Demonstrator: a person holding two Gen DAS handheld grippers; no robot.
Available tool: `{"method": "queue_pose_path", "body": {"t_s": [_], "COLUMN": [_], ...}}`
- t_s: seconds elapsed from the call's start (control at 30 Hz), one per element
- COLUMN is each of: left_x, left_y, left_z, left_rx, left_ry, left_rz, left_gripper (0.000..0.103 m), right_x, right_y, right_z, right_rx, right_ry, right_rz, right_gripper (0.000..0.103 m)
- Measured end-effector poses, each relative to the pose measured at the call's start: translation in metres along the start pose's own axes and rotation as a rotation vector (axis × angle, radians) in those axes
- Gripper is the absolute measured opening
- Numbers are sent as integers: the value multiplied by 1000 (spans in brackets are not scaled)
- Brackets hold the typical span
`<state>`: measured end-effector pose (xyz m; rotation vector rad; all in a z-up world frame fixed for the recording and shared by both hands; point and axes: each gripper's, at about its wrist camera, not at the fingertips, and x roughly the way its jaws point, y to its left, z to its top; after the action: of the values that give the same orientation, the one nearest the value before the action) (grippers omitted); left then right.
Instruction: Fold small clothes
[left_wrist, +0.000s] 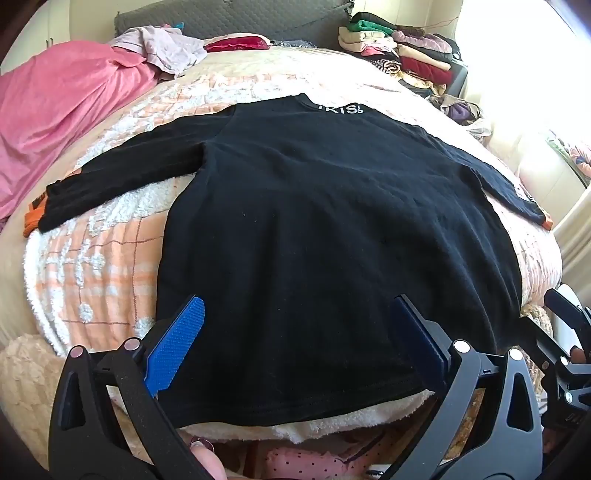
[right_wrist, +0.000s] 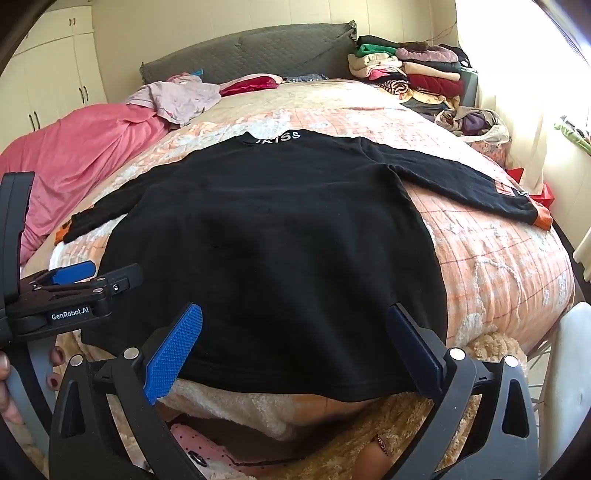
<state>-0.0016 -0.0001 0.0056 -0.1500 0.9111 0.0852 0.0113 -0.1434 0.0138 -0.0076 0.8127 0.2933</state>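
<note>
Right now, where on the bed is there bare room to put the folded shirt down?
Bare quilt right of the black shirt, below its sleeve. Another patch between collar and headboard. Crowded: clothes stack far right, pink blanket left.

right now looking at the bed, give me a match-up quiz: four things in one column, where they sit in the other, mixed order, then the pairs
Things:
1. black shirt
2. pink blanket
3. stack of folded clothes
4. left gripper

Places or states:
A. piled at the far right corner of the bed, by the headboard
B. jaws wide open over the near hem
C. spread flat in the middle, sleeves out, collar away from the cameras
D. bunched along the left side of the bed

Pairs: 1-C, 2-D, 3-A, 4-B
</note>
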Motion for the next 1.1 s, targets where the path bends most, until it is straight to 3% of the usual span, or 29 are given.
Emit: {"method": "queue_pose_path", "body": {"t_s": [1.1], "left_x": [-7], "left_y": [-3], "left_z": [1], "left_rx": [17], "left_ry": [-38], "left_rz": [24], "left_gripper": [95], "right_x": [0], "right_y": [-1], "right_z": [-1], "right_rx": [10], "right_ry": [5], "right_rz": [6], "right_gripper": [99]}}
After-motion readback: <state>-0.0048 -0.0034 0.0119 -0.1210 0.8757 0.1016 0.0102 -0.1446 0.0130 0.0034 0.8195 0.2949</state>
